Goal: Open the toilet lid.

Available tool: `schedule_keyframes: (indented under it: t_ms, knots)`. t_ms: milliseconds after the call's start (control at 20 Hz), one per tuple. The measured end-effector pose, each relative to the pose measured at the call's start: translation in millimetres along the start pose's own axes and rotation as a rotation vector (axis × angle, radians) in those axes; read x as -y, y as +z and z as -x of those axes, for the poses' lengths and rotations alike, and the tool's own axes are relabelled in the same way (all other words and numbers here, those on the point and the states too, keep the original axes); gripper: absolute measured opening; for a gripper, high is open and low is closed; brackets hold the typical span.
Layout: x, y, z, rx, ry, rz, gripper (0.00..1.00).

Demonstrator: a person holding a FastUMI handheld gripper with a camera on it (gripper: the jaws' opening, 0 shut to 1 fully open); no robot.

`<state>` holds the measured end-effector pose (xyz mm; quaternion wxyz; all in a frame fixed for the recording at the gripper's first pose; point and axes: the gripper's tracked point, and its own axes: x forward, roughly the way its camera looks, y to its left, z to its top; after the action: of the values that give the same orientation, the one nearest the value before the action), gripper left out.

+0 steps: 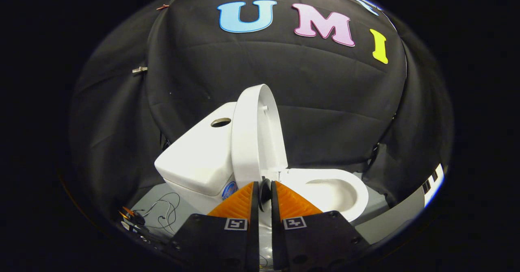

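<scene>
Just beyond the nearly closed gripper [265, 188], the toilet lid [254, 136] stands raised upright.

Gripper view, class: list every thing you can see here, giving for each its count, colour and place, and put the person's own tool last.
white ceramic toilet tank: one, white, beyond the fingers, round hole on top.
white plastic toilet lid: one, white, raised upright against the tank, just ahead of the fingers.
white toilet bowl with seat: one, white, uncovered, beside the lid's base.
thin dark cables: a loose tangle, dark, on the grey floor near the tank's base.
metal clips: at least two, on the black cloth wall.
gripper: one; fingers nearly closed, a narrow gap between them, pressing on nothing I can make out.
</scene>
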<state>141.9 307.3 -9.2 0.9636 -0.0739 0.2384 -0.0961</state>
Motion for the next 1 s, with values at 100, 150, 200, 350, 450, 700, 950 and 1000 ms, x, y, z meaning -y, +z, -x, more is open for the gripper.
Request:
schedule_keyframes:
  t_ms: [100,150,200,350,450,700,950,1000]
  knots:
    - [-4.5,1.3,-1.9,-0.002,-0.001,0.010,0.18]
    - [-7.4,0.7,-2.0,-0.004,-0.001,0.017,0.19]
    - [-9.0,-1.6,-1.2,-0.006,0.000,0.025,0.19]
    - [-10.7,-1.3,-1.8,-0.001,0.000,0.057,0.19]
    - [-15.5,-1.5,-1.9,-0.013,0.026,0.058,0.22]
    - [-26.3,9.3,9.6,0.012,0.102,0.014,0.98]
    - [-29.4,29.4,30.5,0.054,0.152,-0.004,0.99]
    - [-28.9,35.9,35.2,0.069,0.164,-0.012,0.99]
